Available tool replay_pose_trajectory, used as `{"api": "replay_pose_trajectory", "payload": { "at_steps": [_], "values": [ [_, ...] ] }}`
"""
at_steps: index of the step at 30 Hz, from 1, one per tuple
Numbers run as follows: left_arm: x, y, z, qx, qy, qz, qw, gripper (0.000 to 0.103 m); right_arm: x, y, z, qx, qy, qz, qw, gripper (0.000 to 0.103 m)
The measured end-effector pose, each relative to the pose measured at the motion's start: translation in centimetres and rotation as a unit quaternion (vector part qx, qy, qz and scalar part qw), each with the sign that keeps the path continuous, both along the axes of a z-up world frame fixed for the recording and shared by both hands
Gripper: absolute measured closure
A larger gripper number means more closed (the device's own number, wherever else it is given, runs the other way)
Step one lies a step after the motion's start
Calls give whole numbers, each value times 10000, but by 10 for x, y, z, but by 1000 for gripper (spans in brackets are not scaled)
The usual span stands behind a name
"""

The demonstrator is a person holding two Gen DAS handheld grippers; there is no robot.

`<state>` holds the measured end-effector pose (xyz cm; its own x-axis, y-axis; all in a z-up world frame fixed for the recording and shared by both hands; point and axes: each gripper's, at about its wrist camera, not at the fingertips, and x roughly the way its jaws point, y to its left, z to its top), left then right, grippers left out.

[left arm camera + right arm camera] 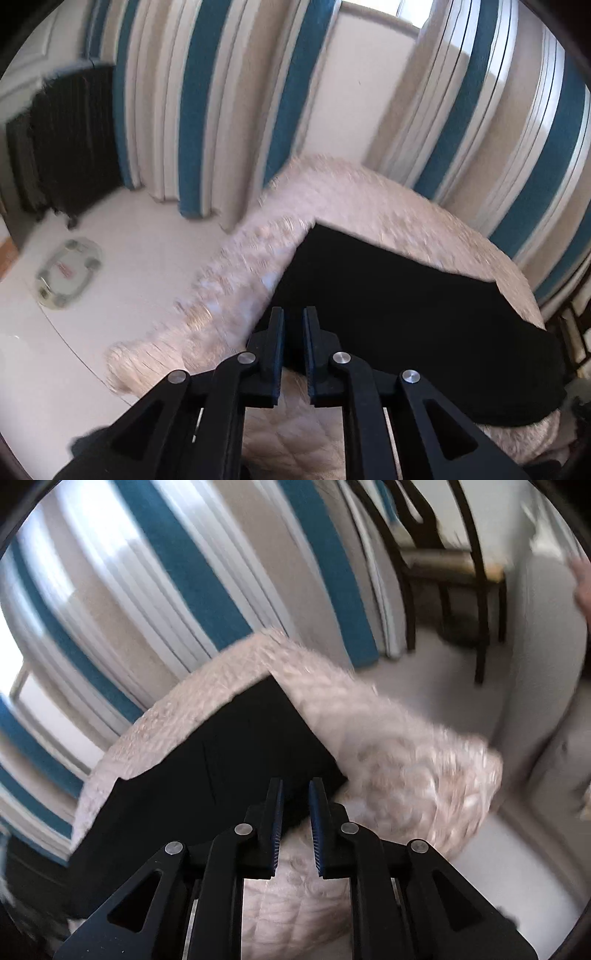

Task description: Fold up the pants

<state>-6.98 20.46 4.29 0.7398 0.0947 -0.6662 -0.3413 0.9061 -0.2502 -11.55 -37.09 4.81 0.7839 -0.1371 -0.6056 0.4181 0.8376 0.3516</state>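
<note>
Both pairs of black fingers stand slightly parted; the left gripper [293, 321] and right gripper [295, 794] each straddle a near corner of the flat black fabric pants [399, 314], though whether they pinch cloth I cannot tell. These pants lie spread as a neat rectangle, seemingly partly folded, on the fluffy pale pink quilted bedspread [369, 192]. Further folds probably remain. Beyond hang blue-and-beige striped curtains [207, 92].

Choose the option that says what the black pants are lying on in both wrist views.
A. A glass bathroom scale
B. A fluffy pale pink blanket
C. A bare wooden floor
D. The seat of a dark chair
B: the black pants lie spread flat on the fluffy pale pink blanket, whose pile shows around their edges in both views, just beyond the left gripper and right gripper.
</note>
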Motion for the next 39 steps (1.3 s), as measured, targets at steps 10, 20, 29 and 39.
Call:
{"api": "replay_pose_trajectory", "payload": {
  "at_steps": [10, 20, 29, 39],
  "values": [
    [42, -78, -19, -65, 197, -1360, 9905, 83, 34, 1, -32, -9, 323, 195, 9993, 89],
    [37, -131, -14, 463, 212, -1777, 9828, 83, 48, 96, -22, -912, 118, 1799, 9794, 75],
    [31, -153, -31, 697, 441, -2004, 9762, 83, 54, 179, -56, -2187, 524, 2831, 9323, 74],
    [21, -157, -38, 907, 245, -2025, 9748, 80, 52, 174, -64, -2054, 170, 2767, 9386, 72]
  ]
}}
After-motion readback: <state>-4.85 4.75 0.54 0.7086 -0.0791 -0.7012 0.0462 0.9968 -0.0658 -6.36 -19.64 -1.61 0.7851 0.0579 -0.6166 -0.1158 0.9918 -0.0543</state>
